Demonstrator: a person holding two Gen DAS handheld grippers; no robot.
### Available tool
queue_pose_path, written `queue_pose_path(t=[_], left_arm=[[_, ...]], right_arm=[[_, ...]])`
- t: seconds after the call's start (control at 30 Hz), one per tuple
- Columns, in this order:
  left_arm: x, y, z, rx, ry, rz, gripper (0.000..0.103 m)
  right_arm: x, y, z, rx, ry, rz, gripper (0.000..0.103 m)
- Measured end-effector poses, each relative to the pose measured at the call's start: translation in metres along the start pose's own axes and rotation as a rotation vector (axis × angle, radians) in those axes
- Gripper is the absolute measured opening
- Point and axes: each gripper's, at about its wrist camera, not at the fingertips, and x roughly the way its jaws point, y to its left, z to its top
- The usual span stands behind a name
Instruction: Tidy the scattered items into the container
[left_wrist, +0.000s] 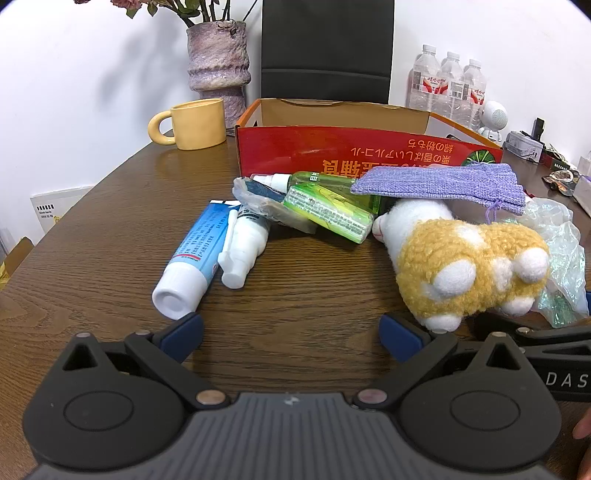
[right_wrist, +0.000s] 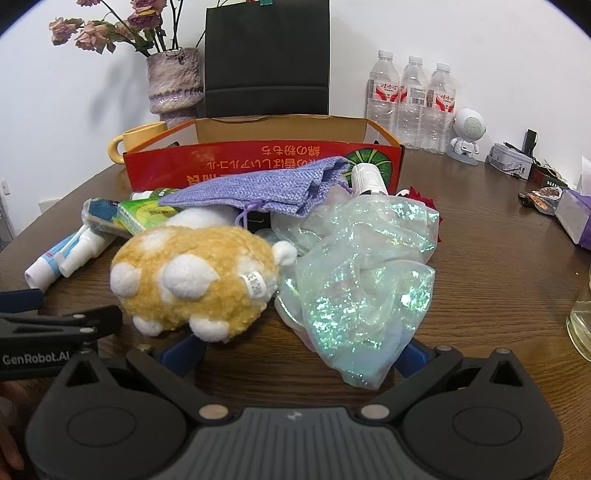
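Note:
An open red cardboard box (left_wrist: 332, 147) (right_wrist: 221, 162) stands at the back of the table. In front of it lie a blue-and-white tube (left_wrist: 195, 254), a white spray bottle (left_wrist: 243, 243), a green packet (left_wrist: 328, 212), a green bottle (left_wrist: 317, 179), a purple cloth pouch (left_wrist: 439, 182) (right_wrist: 255, 192), a yellow-and-white plush toy (left_wrist: 465, 266) (right_wrist: 195, 280) and a shiny iridescent bag (right_wrist: 362, 280). My left gripper (left_wrist: 291, 338) is open and empty over bare table, between tube and plush. My right gripper (right_wrist: 299, 350) is open, with the plush at its left finger and the bag over its right.
A yellow mug (left_wrist: 195, 123) and a purple vase (left_wrist: 218, 62) stand back left. A black chair (left_wrist: 327, 48) is behind the box. Water bottles (right_wrist: 410, 99), a white robot figure (right_wrist: 467, 136) and small clutter (right_wrist: 546, 184) sit at right; a glass (right_wrist: 583, 317) is at the right edge.

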Motion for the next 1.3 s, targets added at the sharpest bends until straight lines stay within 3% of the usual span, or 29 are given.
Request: queue_pose_path(t=[1.3], left_arm=[[0.0015,-0.0005,-0.0009,-0.002,0.000,-0.001,0.103]], right_arm=[[-0.0046,0.0006,-0.0004,0.004,-0.002,-0.028,0.103]])
